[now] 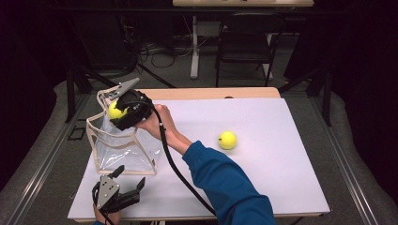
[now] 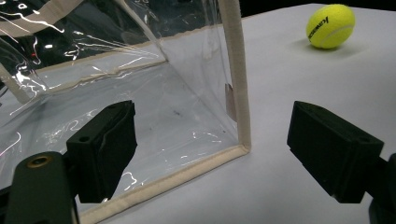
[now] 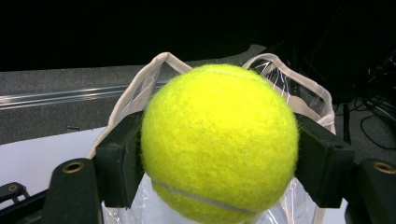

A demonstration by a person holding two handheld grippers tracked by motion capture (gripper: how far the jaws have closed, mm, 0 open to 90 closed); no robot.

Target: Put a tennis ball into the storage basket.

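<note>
One overhead camera, two riding close on the hand-held grippers.
The high view looks forward and down on the bench [image 1: 263, 178]; both gripper views sit close, sharing the clear bag [image 2: 177, 93], at the high view's left.

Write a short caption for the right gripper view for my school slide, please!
The right gripper clamps a yellow tennis ball above the clear bag with cream trim.
</note>
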